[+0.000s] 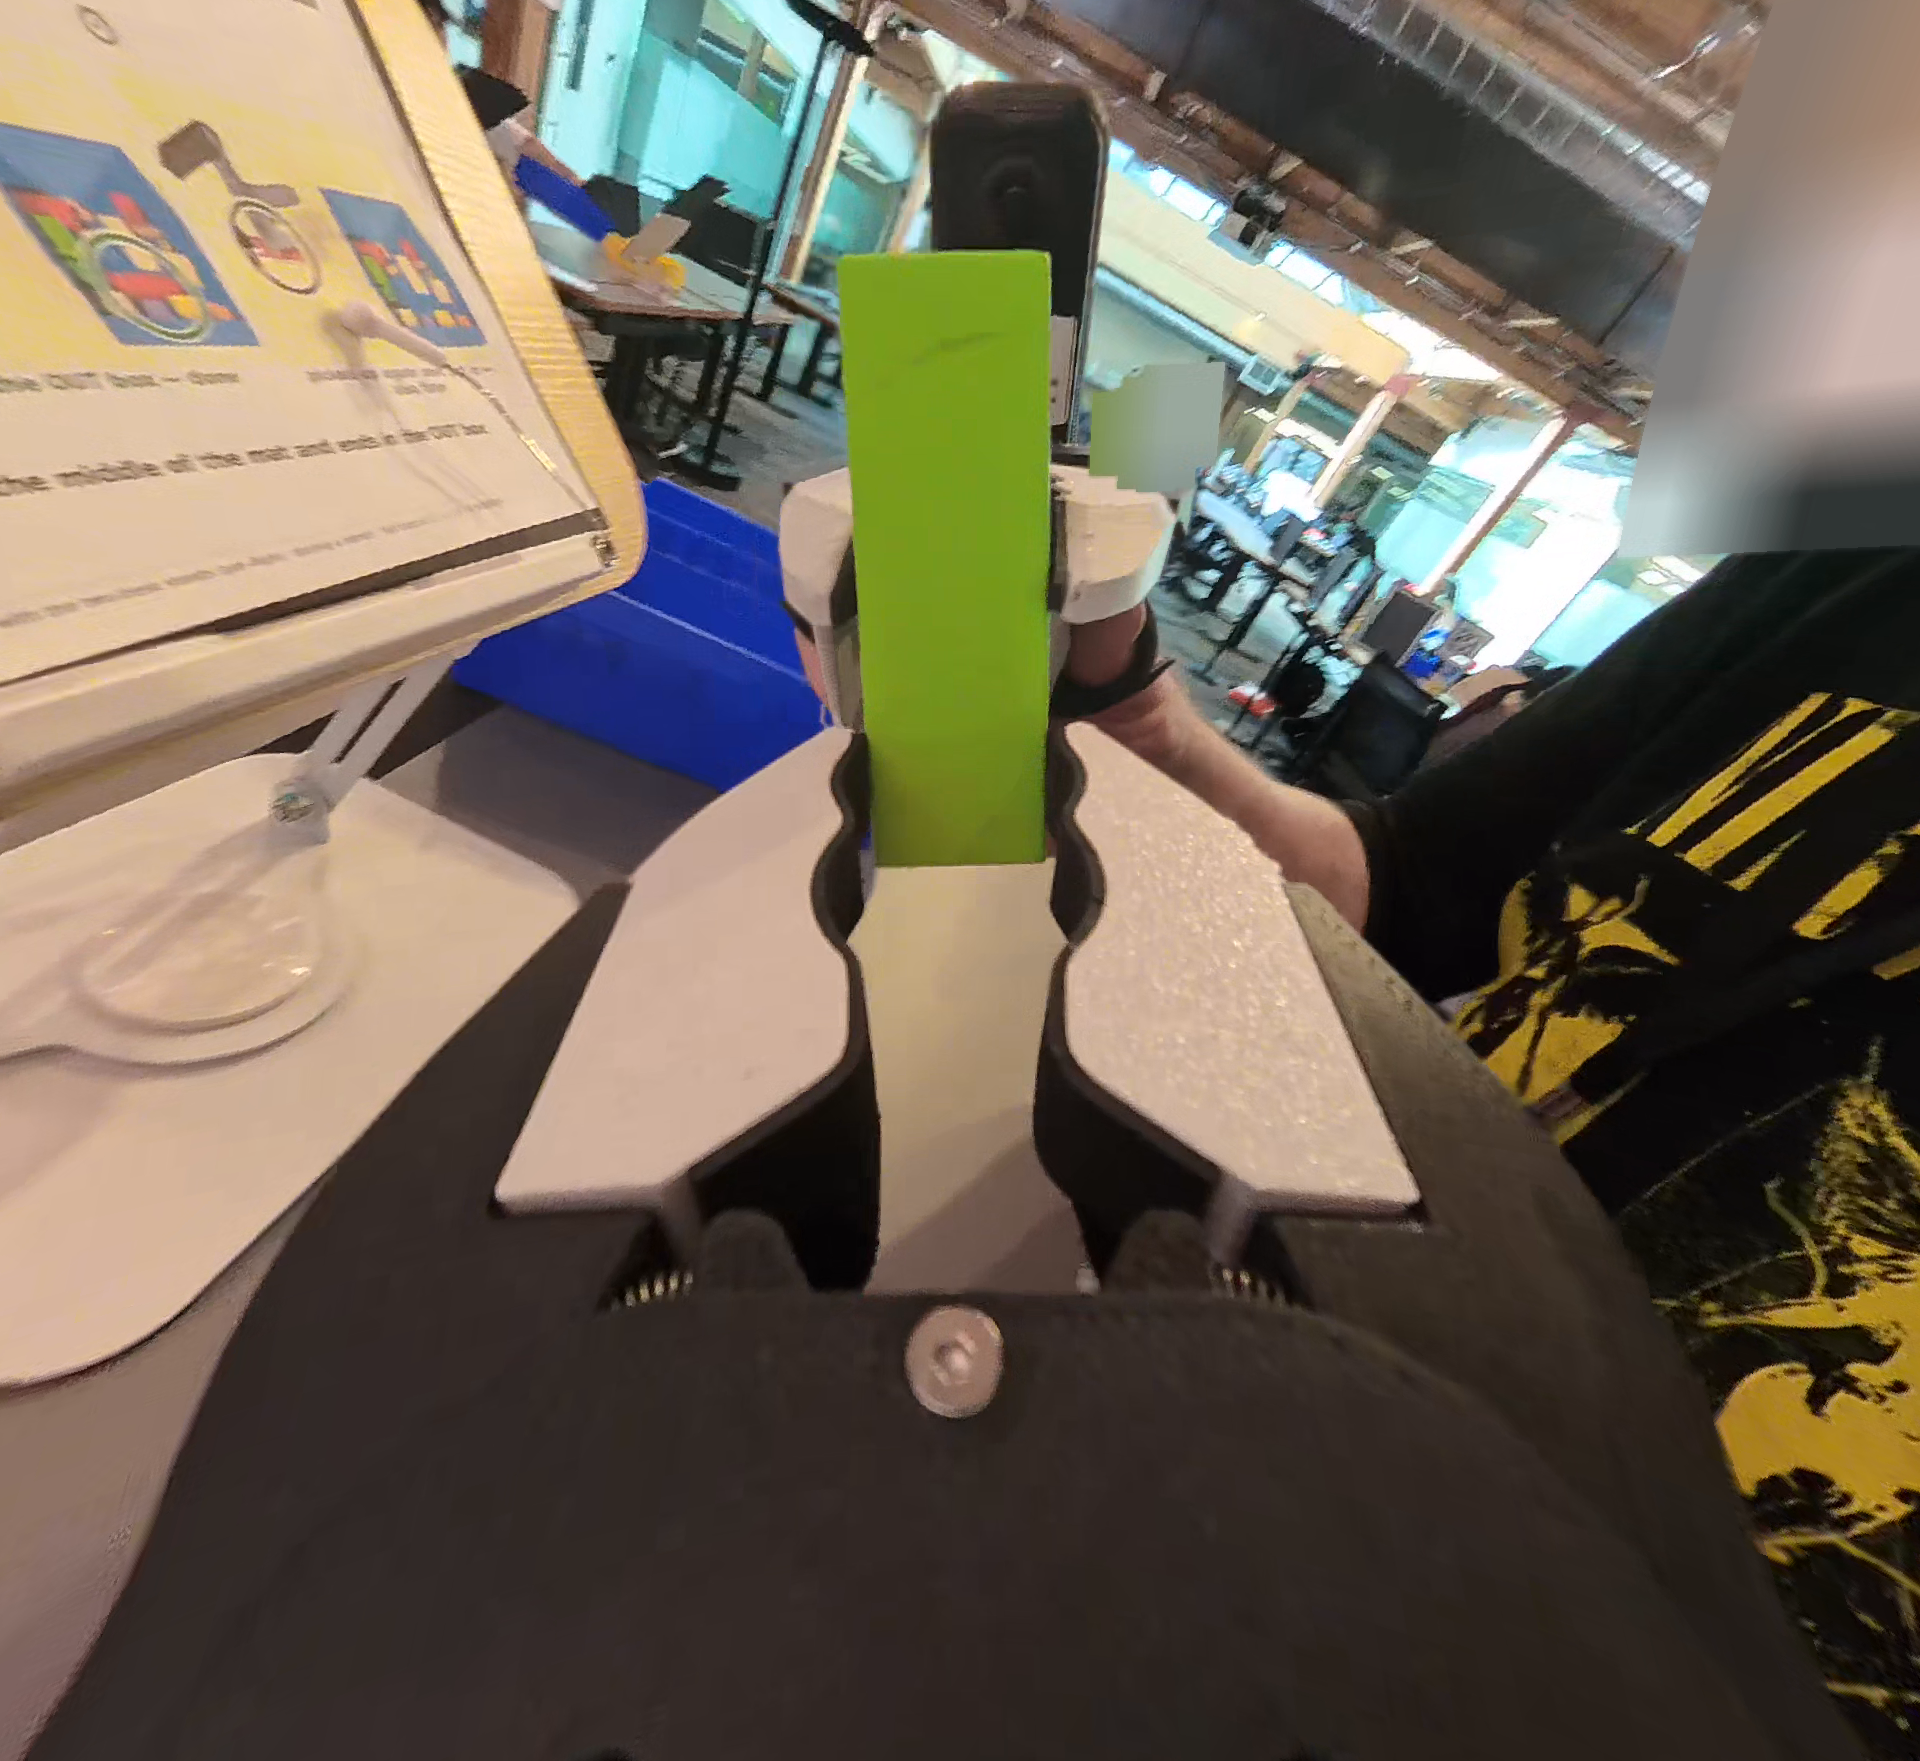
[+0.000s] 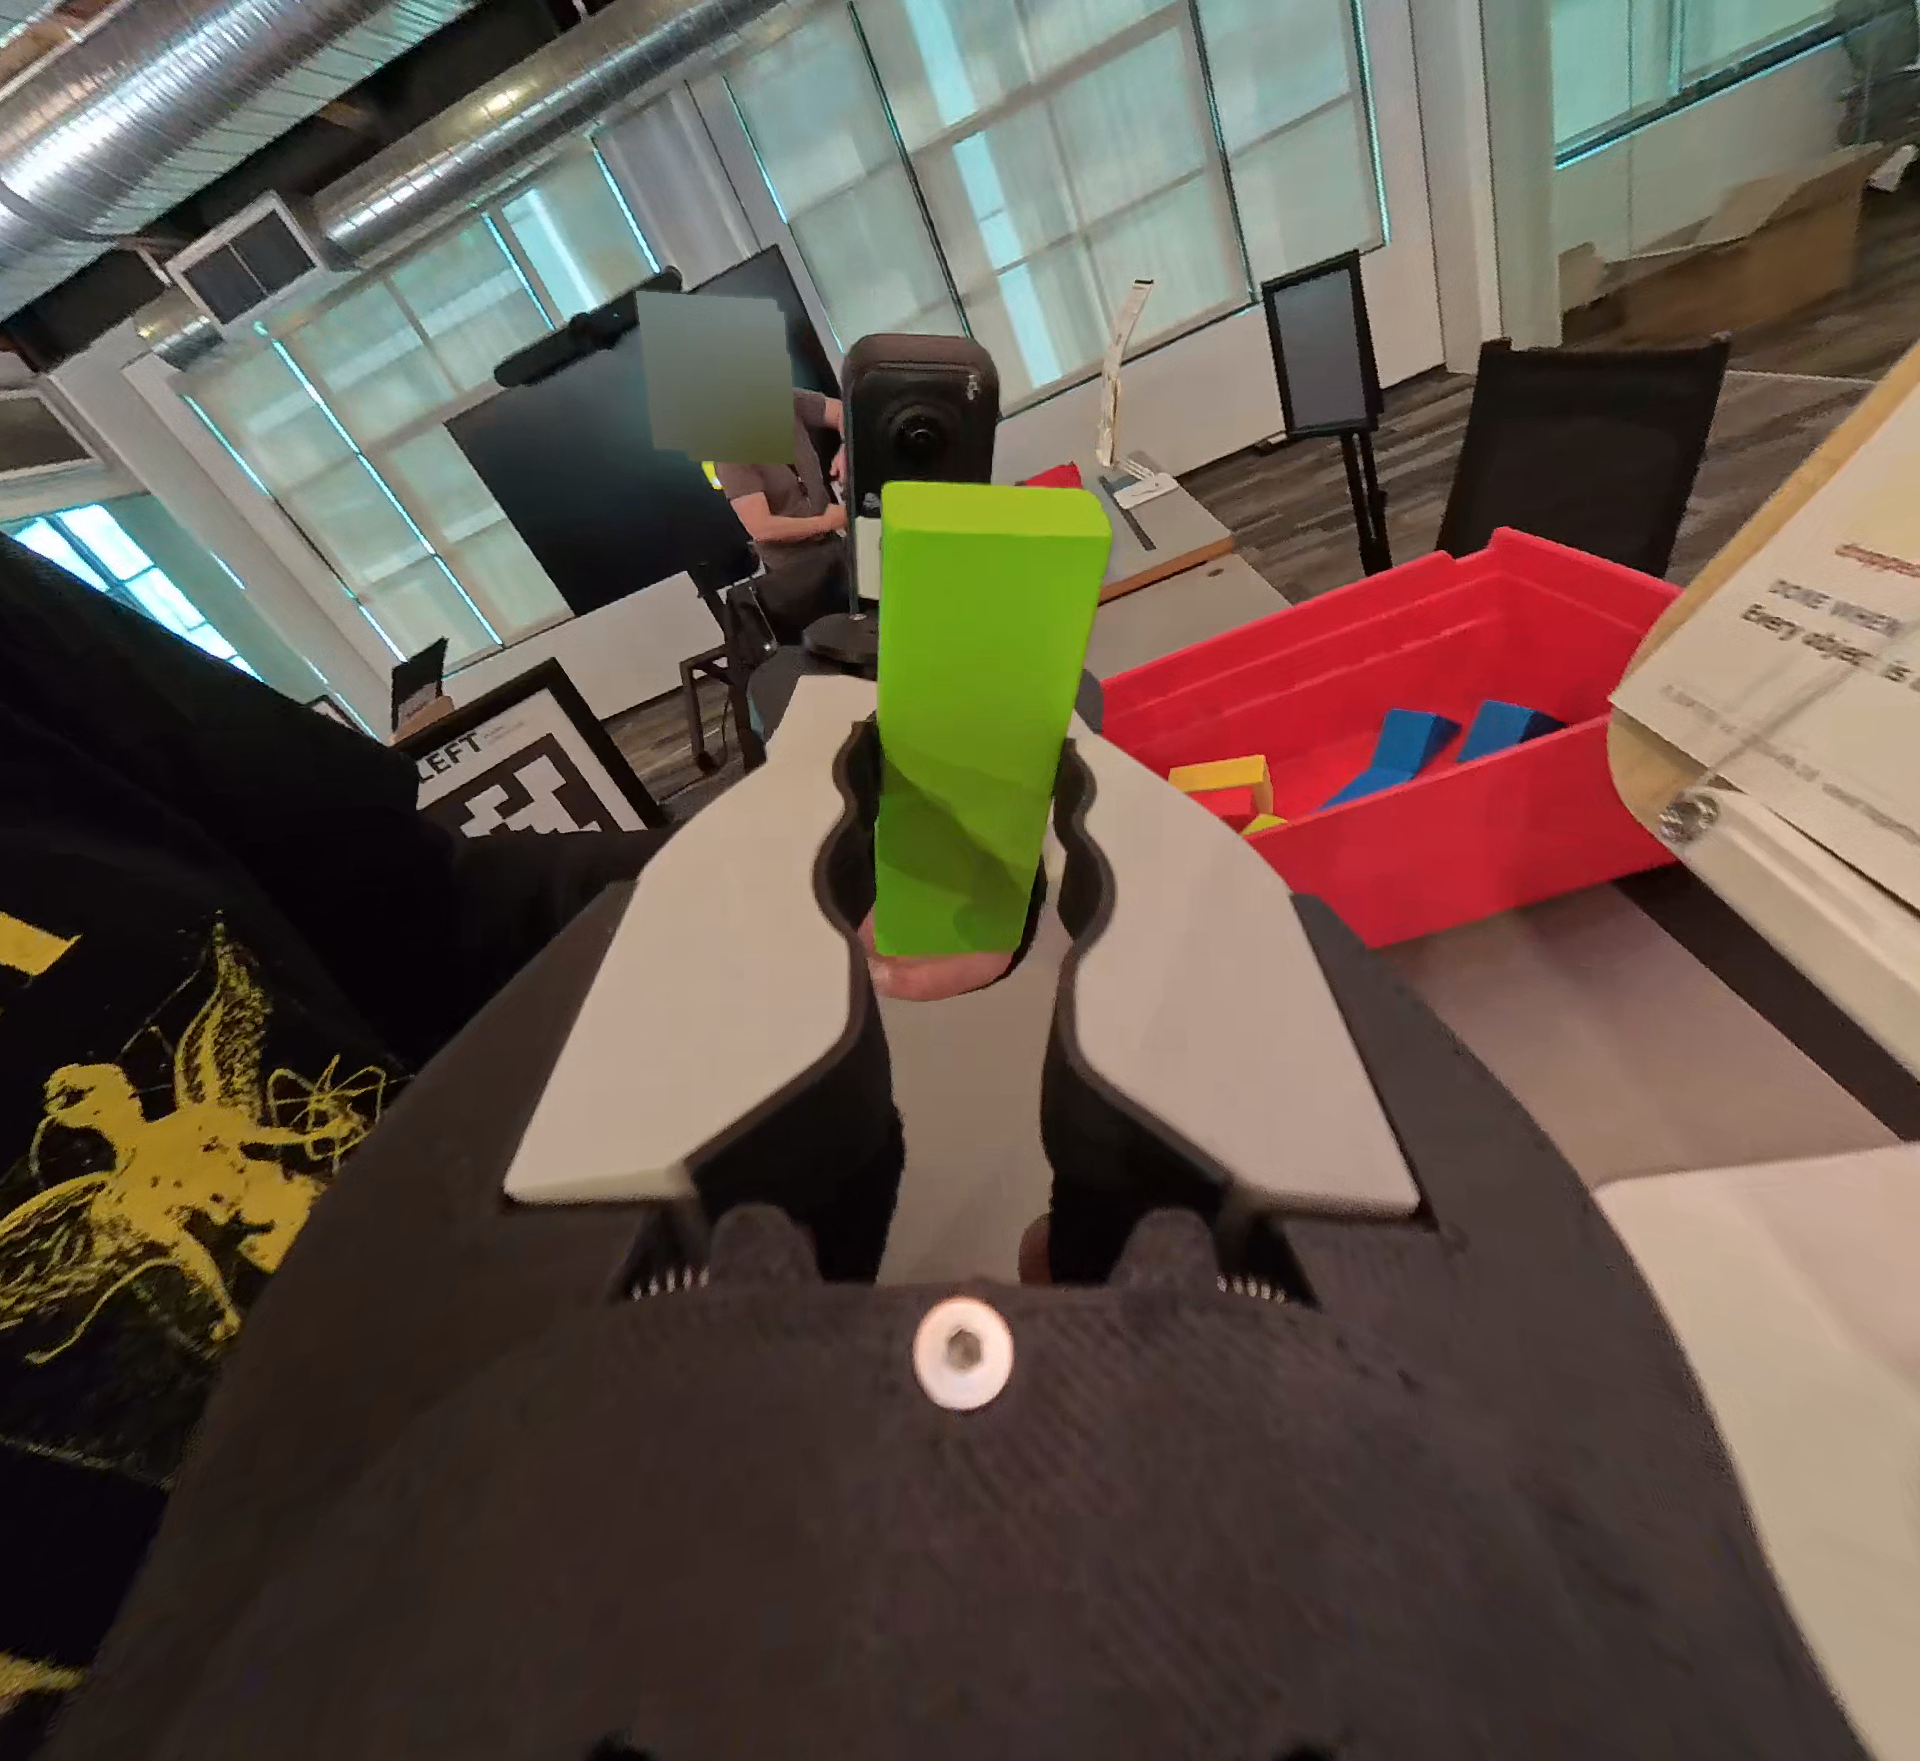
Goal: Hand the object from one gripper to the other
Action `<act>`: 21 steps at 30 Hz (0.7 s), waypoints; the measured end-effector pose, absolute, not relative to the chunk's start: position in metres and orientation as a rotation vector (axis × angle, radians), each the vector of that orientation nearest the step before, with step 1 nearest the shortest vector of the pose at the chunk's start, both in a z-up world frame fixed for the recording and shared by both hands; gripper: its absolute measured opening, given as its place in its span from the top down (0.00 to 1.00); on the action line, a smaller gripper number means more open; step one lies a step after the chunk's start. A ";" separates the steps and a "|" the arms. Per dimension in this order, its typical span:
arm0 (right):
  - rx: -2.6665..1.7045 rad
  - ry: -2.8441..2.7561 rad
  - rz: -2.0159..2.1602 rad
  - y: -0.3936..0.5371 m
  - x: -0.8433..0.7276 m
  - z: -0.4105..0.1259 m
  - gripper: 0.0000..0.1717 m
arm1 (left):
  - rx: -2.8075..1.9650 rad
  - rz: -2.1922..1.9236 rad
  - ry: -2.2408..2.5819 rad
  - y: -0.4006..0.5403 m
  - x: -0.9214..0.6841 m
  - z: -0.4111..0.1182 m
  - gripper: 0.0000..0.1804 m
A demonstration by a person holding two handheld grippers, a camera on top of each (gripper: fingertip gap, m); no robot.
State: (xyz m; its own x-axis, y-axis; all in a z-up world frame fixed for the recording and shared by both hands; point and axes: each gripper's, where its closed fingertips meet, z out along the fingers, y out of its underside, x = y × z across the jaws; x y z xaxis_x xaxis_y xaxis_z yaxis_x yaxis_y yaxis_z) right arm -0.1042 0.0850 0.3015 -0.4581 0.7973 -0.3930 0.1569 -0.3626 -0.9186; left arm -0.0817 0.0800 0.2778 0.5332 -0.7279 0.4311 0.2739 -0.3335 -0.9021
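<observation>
1. In the left wrist view, far left of the green block (image 1: pixel 951 558): white sign board (image 1: pixel 239 257) with pictures, tilted on a stand.
2. Between sign board and green block: blue bin (image 1: pixel 665 641), on the desk (image 1: pixel 540 786).
3. In the middle: green block, standing tall, up in the air above the desk. Left gripper (image 1: pixel 954 807) jaws pinching its near end, both pads pressed on its sides. Right gripper (image 1: pixel 971 558) jaws closed around its far part, facing back.
4. Right of the green block: a hand (image 1: pixel 1174 735) and a black and yellow shirt (image 1: pixel 1683 880).
5. In the right wrist view, right gripper (image 2: pixel 961 838) jaws pinching the green block (image 2: pixel 982 703). Right of the block: red bin (image 2: pixel 1455 735) with blue, yellow and red blocks (image 2: pixel 1392 755) inside.
</observation>
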 end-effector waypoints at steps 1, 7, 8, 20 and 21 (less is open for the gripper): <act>-1.310 -1.396 1.829 0.094 -0.095 0.303 0.82 | -1.600 -1.103 0.394 0.081 -0.079 0.280 0.80; -1.897 -1.203 0.930 0.260 0.040 0.247 0.82 | -1.739 -0.835 0.319 0.090 -0.142 0.266 0.76; -2.033 -1.164 0.788 0.286 0.073 0.225 0.82 | -1.773 -0.794 0.279 0.091 -0.159 0.260 0.77; -2.720 -1.063 0.108 0.375 0.212 0.047 0.82 | -2.143 -0.345 -0.096 0.115 -0.333 0.153 0.77; -2.726 -1.065 0.093 0.378 0.211 0.043 0.82 | -2.159 -0.328 -0.113 0.117 -0.339 0.148 0.77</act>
State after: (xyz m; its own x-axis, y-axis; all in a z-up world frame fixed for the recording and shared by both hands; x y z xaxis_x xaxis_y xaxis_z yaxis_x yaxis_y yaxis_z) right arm 0.2111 0.3777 0.0433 0.7365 0.6761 0.0186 0.6627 -0.7159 -0.2199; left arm -0.3395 0.1166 0.1484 0.9603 -0.0418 0.2758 0.2031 -0.5733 -0.7938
